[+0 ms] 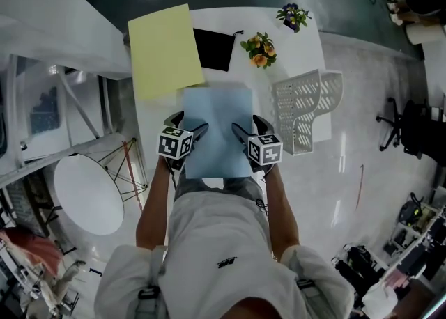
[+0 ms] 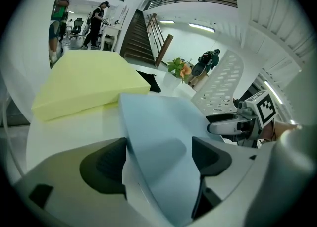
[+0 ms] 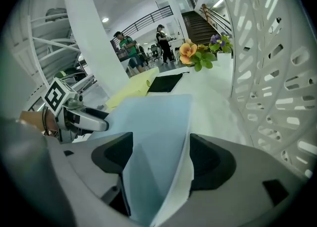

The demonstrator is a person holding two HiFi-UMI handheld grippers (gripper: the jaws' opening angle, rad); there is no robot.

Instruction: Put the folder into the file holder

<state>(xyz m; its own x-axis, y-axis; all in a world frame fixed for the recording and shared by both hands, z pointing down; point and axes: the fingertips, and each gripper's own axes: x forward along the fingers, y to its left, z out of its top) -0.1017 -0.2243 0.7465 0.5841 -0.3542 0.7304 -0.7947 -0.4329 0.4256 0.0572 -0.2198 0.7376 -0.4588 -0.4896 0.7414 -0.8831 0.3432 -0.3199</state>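
A light blue folder [image 1: 219, 126] lies flat on the white table [image 1: 293, 53], its near edge hanging over the table's front. My left gripper [image 1: 189, 124] stands at its near left corner and my right gripper [image 1: 247, 126] at its near right corner. In the left gripper view the folder [image 2: 158, 137] slants through the wide gap of the left gripper [image 2: 158, 156], and the pads do not press on it. The right gripper [image 3: 161, 159] also stands open, the folder [image 3: 153, 141] bowed between its jaws. The white perforated file holder [image 1: 306, 109] stands just right of the folder.
A yellow folder [image 1: 164, 49] lies at the table's back left, overhanging the edge. Behind the blue folder are a black pouch [image 1: 214, 49], an orange flower bunch [image 1: 259, 49] and a purple flower pot [image 1: 293, 14]. A round white table [image 1: 87, 192] stands lower left.
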